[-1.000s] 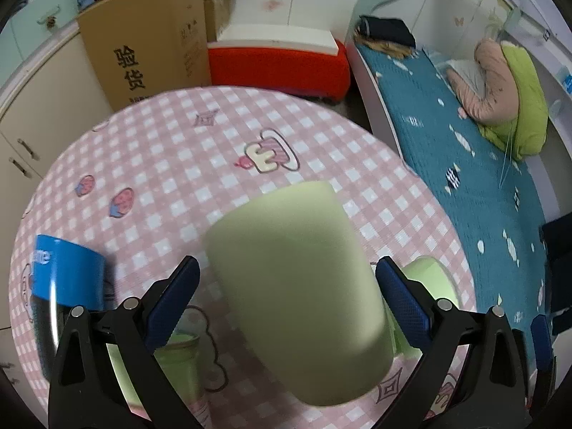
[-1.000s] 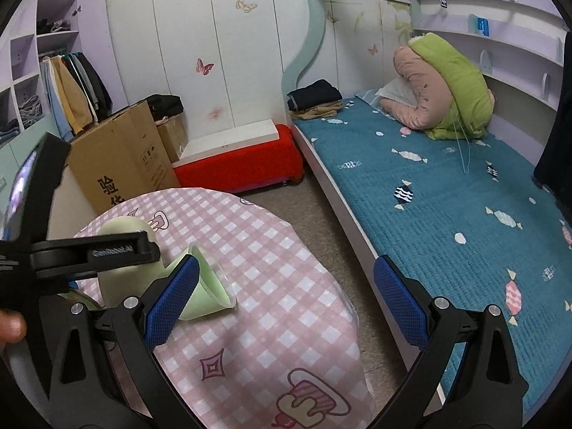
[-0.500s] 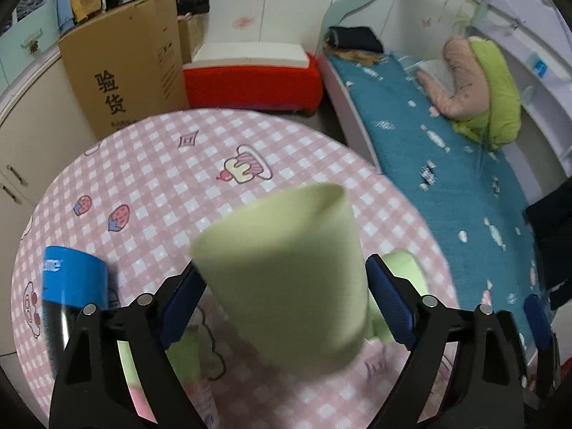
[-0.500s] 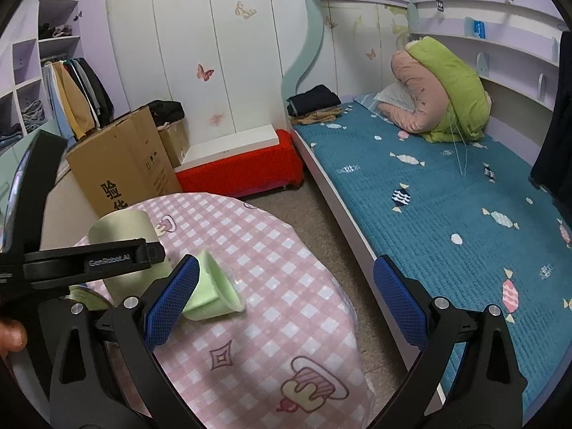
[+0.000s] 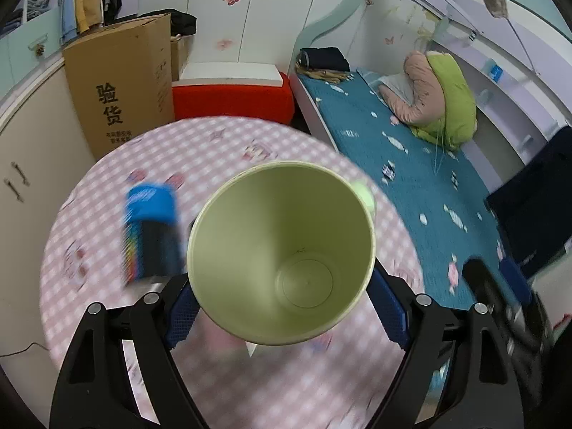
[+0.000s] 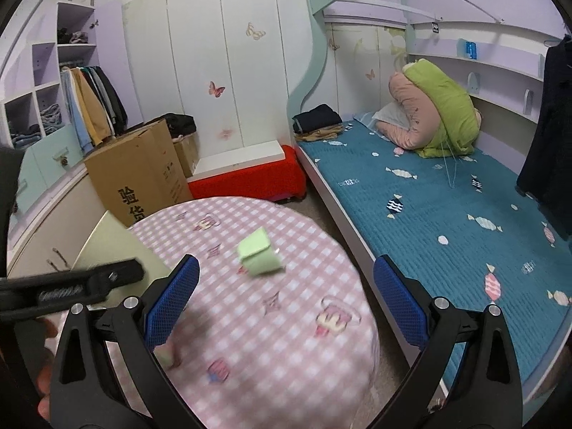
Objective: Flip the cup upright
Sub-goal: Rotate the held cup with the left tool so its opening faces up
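My left gripper [image 5: 282, 312] is shut on a pale green cup [image 5: 282, 250], its blue pads pressed on both sides near the base. The cup is lifted above the pink checked table [image 5: 250, 375] and its open mouth faces the camera, so I see down to its bottom. In the right wrist view the same cup [image 6: 107, 246] shows at the left, behind the left gripper's black arm. My right gripper [image 6: 286, 300] is open and empty above the table's right side.
A blue and black can [image 5: 152, 228] lies on the table left of the cup. A second light green cup [image 6: 259, 257] lies on its side mid-table. A cardboard box [image 5: 118, 89], a red bench [image 5: 232, 100] and a bed [image 6: 429, 207] surround the table.
The left gripper has closed on the green cup, lifted it and turned it, so its mouth now faces the camera instead of its side. The right gripper has shifted a little.
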